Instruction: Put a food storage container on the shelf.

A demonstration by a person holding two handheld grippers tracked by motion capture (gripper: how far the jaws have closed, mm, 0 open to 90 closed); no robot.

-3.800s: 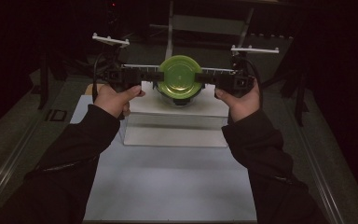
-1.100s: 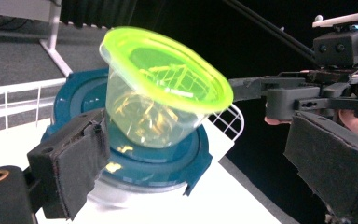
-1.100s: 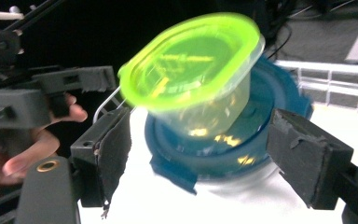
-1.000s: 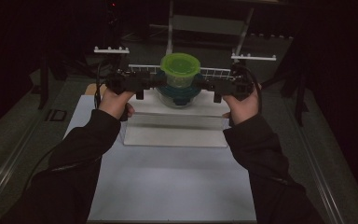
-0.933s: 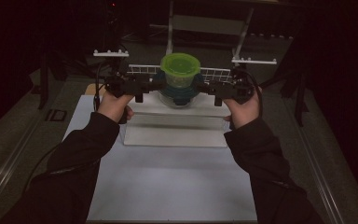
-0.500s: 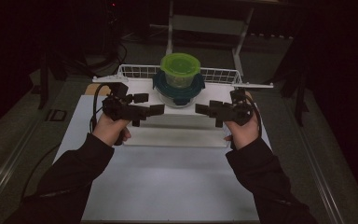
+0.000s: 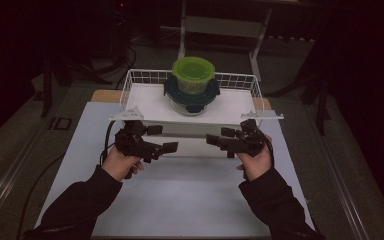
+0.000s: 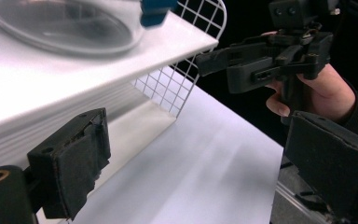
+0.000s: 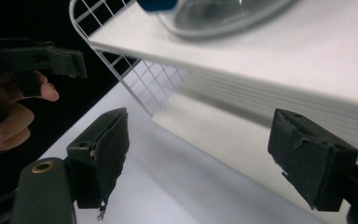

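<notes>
Containers (image 7: pixel 192 85) stacked in high view; gripper views catch bases.

Both tools (image 7: pixel 167 148) (image 7: pixel 214 140) agape, empty

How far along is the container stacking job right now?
Done, it seems: the green-lidded container sits on the blue-lidded container on the white shelf. In hand: nothing; the left gripper and right gripper are open, below the shelf's front edge. Left: apparently only withdrawing.
</notes>
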